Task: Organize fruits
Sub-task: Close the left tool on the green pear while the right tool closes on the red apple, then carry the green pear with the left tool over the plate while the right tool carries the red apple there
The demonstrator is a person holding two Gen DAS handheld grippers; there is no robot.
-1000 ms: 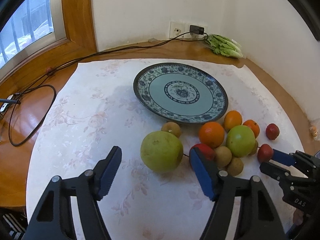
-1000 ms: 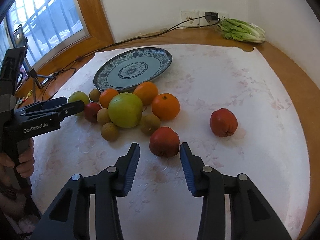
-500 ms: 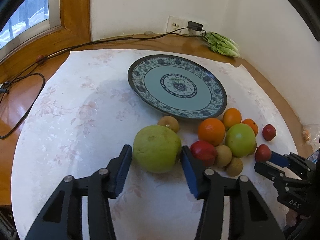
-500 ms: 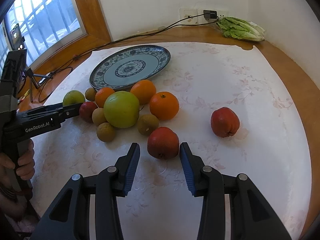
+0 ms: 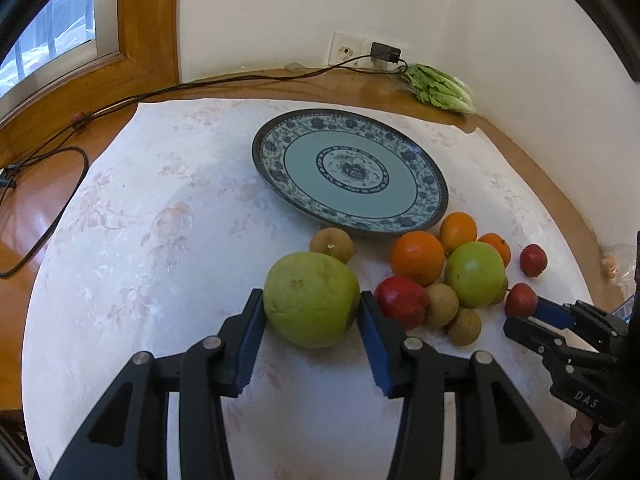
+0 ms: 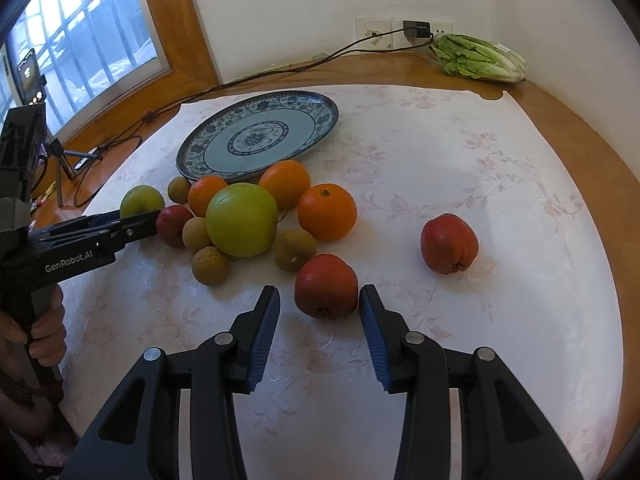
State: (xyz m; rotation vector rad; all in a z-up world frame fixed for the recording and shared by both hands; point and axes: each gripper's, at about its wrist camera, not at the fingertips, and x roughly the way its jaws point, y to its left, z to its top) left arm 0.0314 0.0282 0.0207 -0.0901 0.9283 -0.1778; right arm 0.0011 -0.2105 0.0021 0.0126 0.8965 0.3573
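Note:
My left gripper (image 5: 311,312) has closed its jaws onto a large green fruit (image 5: 311,298), both pads touching its sides on the cloth. A blue patterned plate (image 5: 350,174) lies empty beyond it. To the right are oranges (image 5: 417,257), a green apple (image 5: 475,273), red apples (image 5: 401,300) and small brown fruits (image 5: 441,305). My right gripper (image 6: 319,306) is open around a red apple (image 6: 326,286), its pads apart from the fruit. Another red apple (image 6: 449,243) lies alone to the right.
A pale flowered cloth (image 6: 440,152) covers the round wooden table. A bag of lettuce (image 6: 478,58) lies at the back by a wall socket. A black cable (image 5: 44,184) runs along the left edge. A window is at the left.
My left gripper moved forward around the large green fruit and closed onto it. My right gripper edged forward so its jaws flank the red apple.

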